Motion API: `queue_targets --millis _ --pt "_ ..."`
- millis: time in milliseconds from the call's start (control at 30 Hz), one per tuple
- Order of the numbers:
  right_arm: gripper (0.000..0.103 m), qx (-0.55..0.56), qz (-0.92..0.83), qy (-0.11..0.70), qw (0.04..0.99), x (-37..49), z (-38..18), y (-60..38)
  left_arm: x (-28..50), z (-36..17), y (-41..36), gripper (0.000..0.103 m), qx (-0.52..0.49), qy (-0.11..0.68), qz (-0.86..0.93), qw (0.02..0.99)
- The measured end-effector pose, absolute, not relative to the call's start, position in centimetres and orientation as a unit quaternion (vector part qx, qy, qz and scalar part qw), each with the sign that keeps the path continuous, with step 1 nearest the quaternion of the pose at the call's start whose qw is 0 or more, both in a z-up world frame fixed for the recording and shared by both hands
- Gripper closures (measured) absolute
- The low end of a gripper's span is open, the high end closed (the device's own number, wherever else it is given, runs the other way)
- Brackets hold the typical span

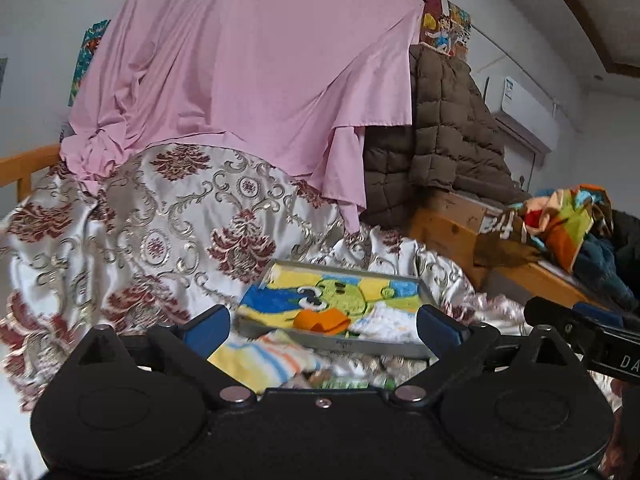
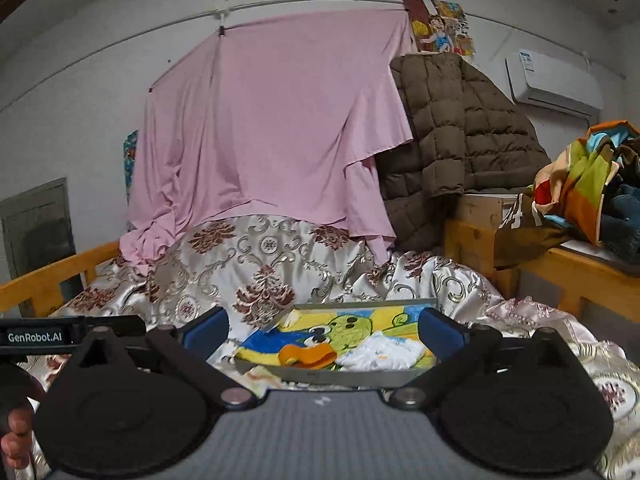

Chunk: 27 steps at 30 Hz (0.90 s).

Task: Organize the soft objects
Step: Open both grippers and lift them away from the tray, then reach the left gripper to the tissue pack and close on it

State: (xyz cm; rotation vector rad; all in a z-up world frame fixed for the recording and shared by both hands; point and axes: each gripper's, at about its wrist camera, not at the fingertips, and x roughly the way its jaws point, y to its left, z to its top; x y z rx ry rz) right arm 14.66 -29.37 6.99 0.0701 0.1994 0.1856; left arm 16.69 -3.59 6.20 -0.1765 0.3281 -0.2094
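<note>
On the bed, spread with its shiny floral quilt, most of the tidying looks done to me, though not all of it. The biggest piece I can call handled is the cartoon towel, yellow, blue and green with a duck-like face and an orange bill, which lies flat in the grey tray near the foot of the quilt and fills nearly the whole of it. On top of that towel, toward its right front corner, sits a small white folded cloth with faint print, crumpled rather than square. I judge these two as already sorted.

What is left, as far as I can see: a striped cloth in pale yellow, blue and orange lies loose on the quilt just outside the tray's near left edge, bunched and unfolded. That would be my next piece, I think. Below it something green shows, too blurred for me to name.

Both my tools are free. The left tongs stand spread wide, blue pads well apart, with nothing between them but the view of the tray. The right tongs are likewise as wide as they go and carry nothing. Each hangs short of the tray, touching no cloth.
</note>
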Motion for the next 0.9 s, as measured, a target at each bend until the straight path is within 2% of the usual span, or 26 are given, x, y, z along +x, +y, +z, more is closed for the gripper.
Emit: queue_targets --millis 367,900 --pt "0.000 0.009 0.104 0.115 0.988 9.4 4.9 -26.7 10.6 4.6 -1.0 0.001 -0.072 0.170 -0.081 0.979" --pt "0.000 -0.043 0.127 0.175 0.975 5.5 2.2 -23.5 6.3 1.7 2.8 0.001 -0.059 0.235 -0.028 0.970"
